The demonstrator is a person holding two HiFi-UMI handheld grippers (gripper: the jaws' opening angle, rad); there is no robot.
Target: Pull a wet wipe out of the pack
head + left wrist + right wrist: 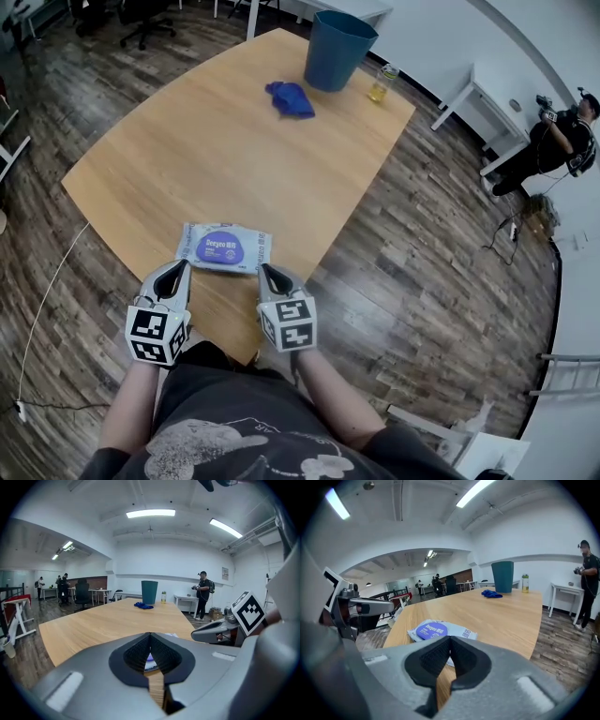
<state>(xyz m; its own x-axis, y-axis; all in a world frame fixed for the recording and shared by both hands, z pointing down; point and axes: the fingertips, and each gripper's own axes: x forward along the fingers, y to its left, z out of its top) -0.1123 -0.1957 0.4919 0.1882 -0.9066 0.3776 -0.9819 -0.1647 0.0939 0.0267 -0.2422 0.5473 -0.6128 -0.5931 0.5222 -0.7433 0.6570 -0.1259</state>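
Closed and empty, left gripper (174, 270) and right gripper (270, 274) are pointing at the pack (224, 248), lower centre; left gripper view is showing only a sliver of it.

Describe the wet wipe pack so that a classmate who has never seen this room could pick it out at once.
Find the big light wooden table on the dark plank floor. At its near edge lies a flat pale plastic pack. Its purple oval label sets it apart from the crumpled blue cloth and tall blue bin at the far end.
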